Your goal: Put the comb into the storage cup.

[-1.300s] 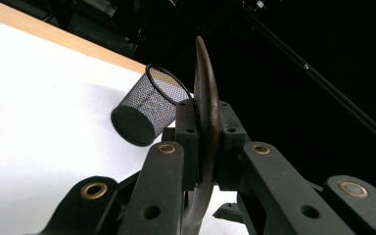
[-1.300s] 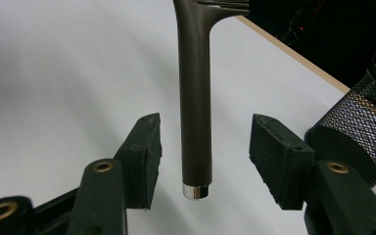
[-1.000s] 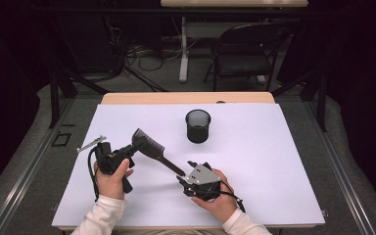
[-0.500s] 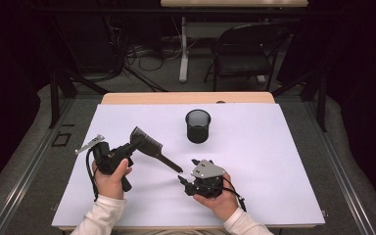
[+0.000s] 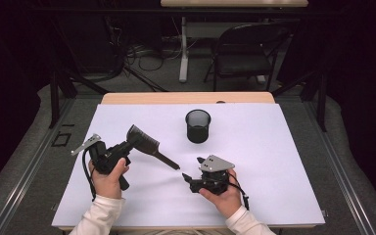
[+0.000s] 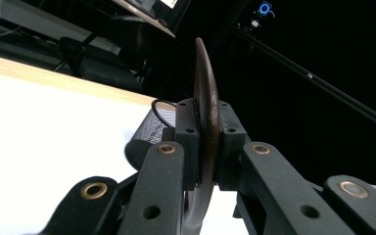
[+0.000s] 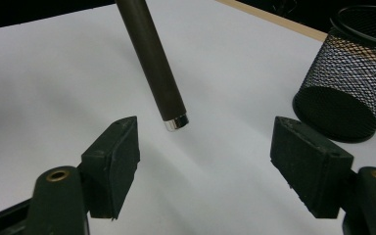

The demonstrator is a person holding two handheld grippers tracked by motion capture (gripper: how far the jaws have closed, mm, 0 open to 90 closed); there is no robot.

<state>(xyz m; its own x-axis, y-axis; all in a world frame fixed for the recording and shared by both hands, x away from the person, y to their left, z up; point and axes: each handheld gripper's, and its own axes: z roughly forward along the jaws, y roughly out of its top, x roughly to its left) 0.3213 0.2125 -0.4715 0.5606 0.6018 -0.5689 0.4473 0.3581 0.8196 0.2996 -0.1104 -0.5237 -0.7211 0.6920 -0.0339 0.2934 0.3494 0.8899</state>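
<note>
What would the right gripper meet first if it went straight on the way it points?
Probably the handle tip of the brush held by the left gripper. It hangs just ahead of the open right gripper, though depth is unclear.

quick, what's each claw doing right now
Left claw: closed on the brush head.
Right claw: open, holding nothing, the brush handle tip just ahead of it.
</note>
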